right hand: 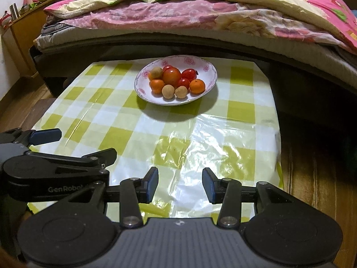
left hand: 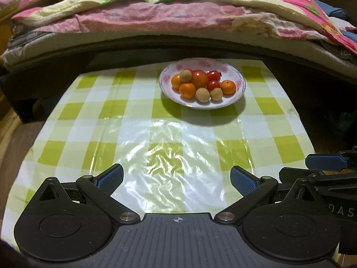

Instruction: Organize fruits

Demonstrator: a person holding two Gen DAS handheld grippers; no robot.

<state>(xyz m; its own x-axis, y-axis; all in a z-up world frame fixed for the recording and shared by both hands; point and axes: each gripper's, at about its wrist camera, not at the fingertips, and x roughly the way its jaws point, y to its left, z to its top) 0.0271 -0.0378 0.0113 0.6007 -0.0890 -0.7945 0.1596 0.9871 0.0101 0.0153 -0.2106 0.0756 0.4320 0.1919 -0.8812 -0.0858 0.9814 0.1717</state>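
A white plate with pink flowers (left hand: 239,87) (right hand: 210,70) stands at the far side of the table. It holds several fruits: oranges (left hand: 228,87) (right hand: 197,86), red tomatoes (left hand: 199,79) (right hand: 171,76) and small tan round fruits (left hand: 202,95) (right hand: 168,91). My left gripper (left hand: 177,178) is open and empty, low over the near part of the table. My right gripper (right hand: 180,184) is open and empty, also near the front edge, to the right of the left one. Both are well short of the plate.
The table wears a green and white checked plastic cloth (left hand: 100,116) (right hand: 111,111). A bed with pink and cream bedding (left hand: 178,17) (right hand: 189,15) runs behind it. A wooden shelf (right hand: 26,22) stands at the far left. Wooden floor (right hand: 312,167) lies right of the table.
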